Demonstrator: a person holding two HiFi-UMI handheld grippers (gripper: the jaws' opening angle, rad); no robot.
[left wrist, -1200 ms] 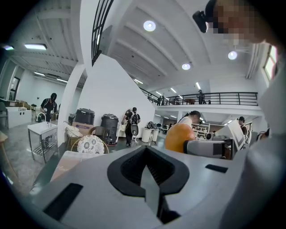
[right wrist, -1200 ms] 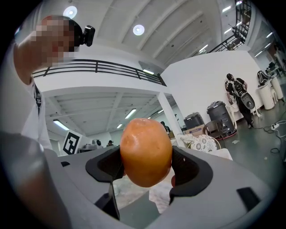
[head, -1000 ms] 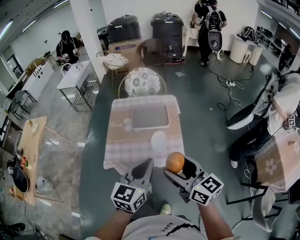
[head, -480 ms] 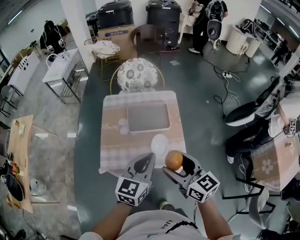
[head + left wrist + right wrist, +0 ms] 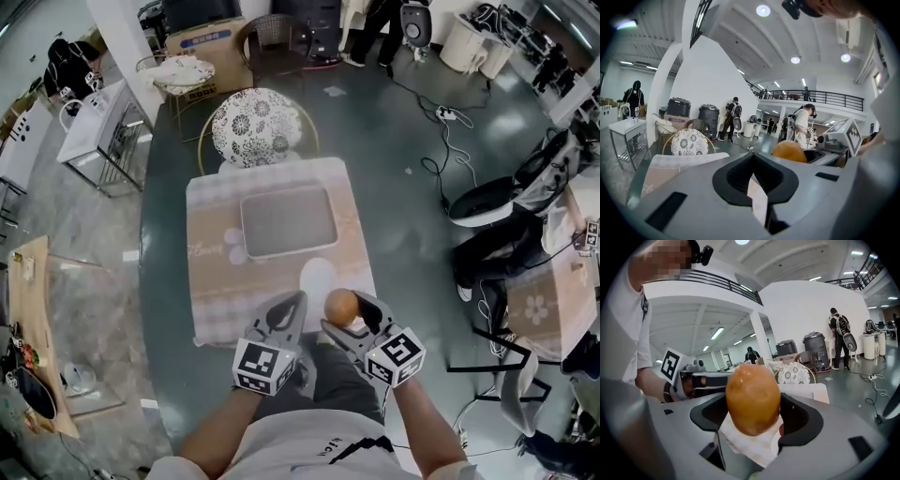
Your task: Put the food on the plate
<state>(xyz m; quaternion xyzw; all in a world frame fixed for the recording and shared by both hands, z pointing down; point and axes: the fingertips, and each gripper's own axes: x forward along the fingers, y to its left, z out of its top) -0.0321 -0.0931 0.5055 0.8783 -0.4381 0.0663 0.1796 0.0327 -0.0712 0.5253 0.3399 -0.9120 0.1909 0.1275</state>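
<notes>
An orange fruit is clamped between the jaws of my right gripper, which hangs over the near edge of the table, just near and right of the white plate. The plate lies bare on the checked cloth. My left gripper is beside the right one, its jaws together with nothing between them. In the left gripper view the orange fruit shows at the right.
A grey tray lies in the middle of the table, beyond the plate. A chair with a flowered cushion stands at the far side. A seated person and a black chair are to the right.
Both grippers and the orange have come forward to the table's near edge, closer to the white plate. The right gripper's hold on the orange is unchanged.
</notes>
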